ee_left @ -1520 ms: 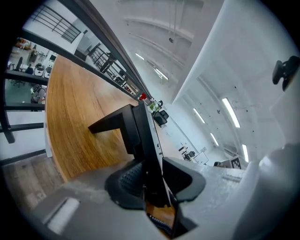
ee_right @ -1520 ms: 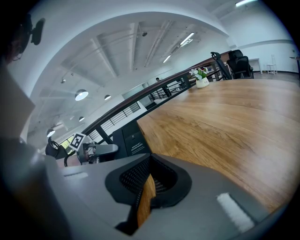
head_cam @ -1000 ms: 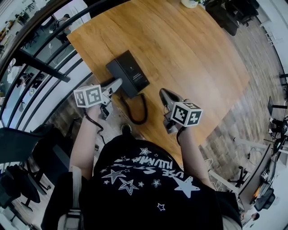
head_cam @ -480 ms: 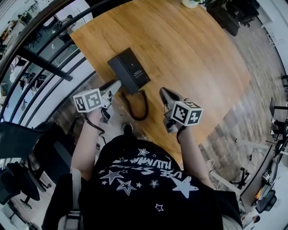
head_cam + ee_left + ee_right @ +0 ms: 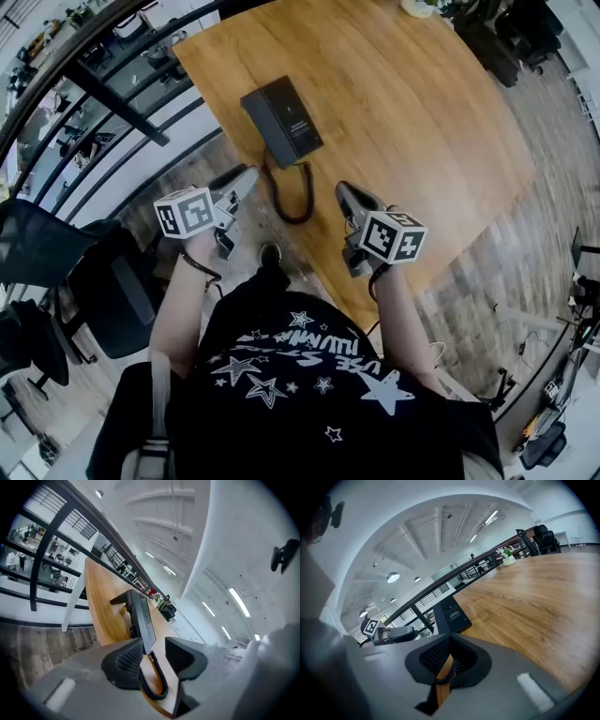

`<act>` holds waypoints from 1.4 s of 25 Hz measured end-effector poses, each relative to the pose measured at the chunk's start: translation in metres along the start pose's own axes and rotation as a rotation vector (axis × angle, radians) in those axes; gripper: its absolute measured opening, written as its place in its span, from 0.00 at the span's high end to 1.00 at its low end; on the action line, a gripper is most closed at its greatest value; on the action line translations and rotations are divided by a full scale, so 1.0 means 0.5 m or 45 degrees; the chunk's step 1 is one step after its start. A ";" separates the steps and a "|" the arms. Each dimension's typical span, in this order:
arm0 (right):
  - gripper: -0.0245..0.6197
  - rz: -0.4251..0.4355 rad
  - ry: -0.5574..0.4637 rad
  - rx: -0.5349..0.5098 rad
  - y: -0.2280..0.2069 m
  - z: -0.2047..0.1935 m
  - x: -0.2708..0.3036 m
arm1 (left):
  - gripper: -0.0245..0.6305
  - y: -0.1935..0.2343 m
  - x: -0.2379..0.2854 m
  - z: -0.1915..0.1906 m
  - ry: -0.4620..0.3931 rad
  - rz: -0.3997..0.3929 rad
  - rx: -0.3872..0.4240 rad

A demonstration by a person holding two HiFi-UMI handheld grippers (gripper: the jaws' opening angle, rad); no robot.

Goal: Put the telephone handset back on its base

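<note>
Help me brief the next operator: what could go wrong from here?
1. The coiled cord loops at the table edge, close to the open left claw, which could snag it.
2. The telephone sits near the table's corner; a tug on the cord might drag it off.

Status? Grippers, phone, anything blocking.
Left hand-held gripper open, empty. Right hand-held gripper shut, empty. Telephone on table, neither gripper touching it. Coiled cord loops toward the grippers.
</note>
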State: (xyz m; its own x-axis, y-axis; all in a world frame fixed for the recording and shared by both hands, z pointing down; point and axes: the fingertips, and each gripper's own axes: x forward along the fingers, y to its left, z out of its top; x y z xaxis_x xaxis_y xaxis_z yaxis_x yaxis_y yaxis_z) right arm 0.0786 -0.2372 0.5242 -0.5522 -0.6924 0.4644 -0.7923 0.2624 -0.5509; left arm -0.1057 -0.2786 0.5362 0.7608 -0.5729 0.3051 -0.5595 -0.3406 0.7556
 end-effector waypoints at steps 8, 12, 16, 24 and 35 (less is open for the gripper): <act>0.96 0.069 0.007 -0.018 0.025 -0.047 -0.108 | 0.74 -0.111 -0.071 -0.082 -0.045 0.024 0.080; 0.96 0.097 0.011 -0.045 0.032 -0.071 -0.160 | 0.77 -0.171 -0.097 -0.121 -0.061 0.046 0.196; 0.96 0.113 0.000 -0.064 0.028 -0.086 -0.202 | 0.81 -0.209 -0.108 -0.157 -0.095 0.078 0.270; 0.96 0.162 -0.026 -0.034 0.017 -0.167 -0.335 | 0.93 -0.319 -0.176 -0.274 -0.128 0.216 0.436; 0.96 0.128 -0.042 -0.038 -0.007 -0.233 -0.458 | 0.93 -0.408 -0.177 -0.394 -0.067 0.192 0.446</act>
State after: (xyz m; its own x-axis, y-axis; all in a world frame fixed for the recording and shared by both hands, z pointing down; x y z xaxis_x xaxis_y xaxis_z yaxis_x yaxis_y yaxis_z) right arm 0.1777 -0.0014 0.5007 -0.6210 -0.6832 0.3843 -0.7408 0.3511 -0.5727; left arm 0.0058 -0.0114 0.4694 0.6487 -0.6703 0.3604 -0.7491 -0.4788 0.4577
